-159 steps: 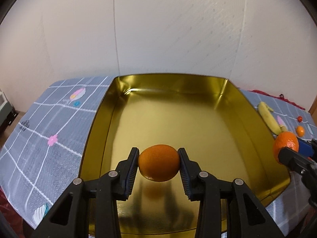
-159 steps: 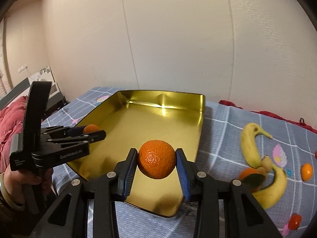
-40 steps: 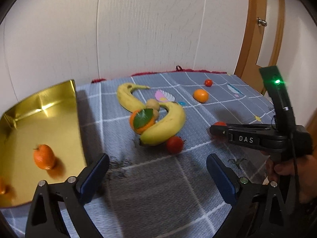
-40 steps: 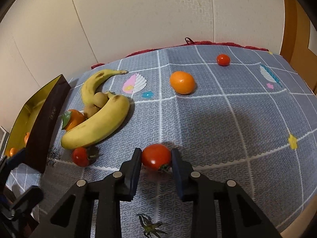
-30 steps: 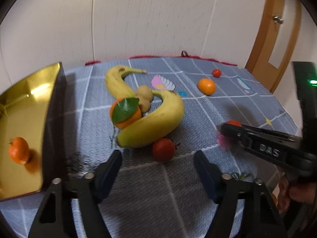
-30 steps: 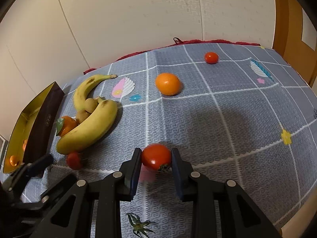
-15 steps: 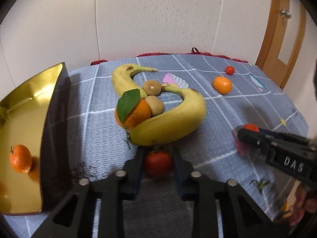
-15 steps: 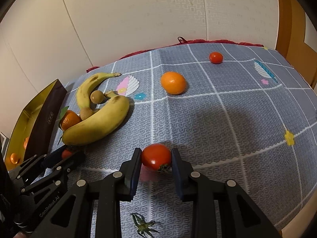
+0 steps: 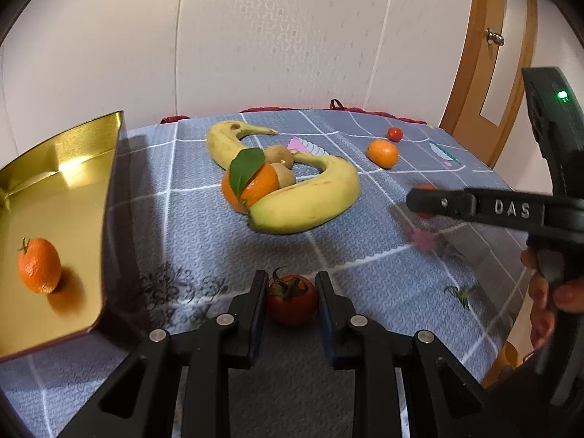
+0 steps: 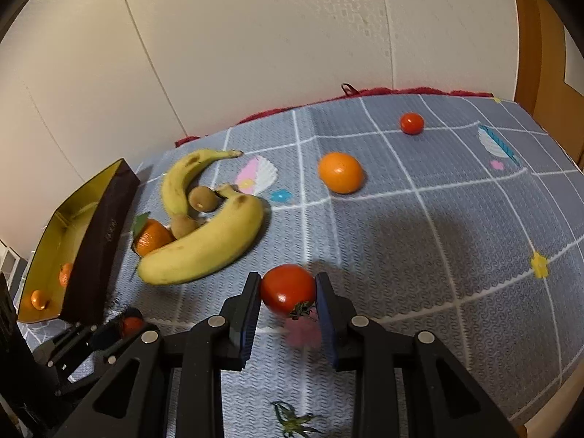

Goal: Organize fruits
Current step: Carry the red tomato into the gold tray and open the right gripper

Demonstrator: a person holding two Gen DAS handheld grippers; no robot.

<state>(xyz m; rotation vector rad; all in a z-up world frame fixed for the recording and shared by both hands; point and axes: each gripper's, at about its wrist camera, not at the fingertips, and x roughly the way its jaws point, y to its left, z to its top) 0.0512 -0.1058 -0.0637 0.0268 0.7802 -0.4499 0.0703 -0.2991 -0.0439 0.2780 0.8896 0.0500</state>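
Observation:
My left gripper is shut on a red tomato with a green stem, low over the grey checked cloth, in front of the banana pile. My right gripper is shut on a second red tomato, held just above the cloth. In the left wrist view the right gripper shows at the right, side-on. The left gripper appears at the lower left of the right wrist view. The gold tray stands at the left with an orange inside.
Two bananas, a leafed orange and two kiwis lie clustered mid-cloth. A loose orange and a small tomato sit farther back. The tray holds two oranges. A green calyx lies near the front edge.
One second ago my left gripper stood open; it has shut on the tomato by the bananas and drawn back with it. The right gripper has kept hold of its tomato.

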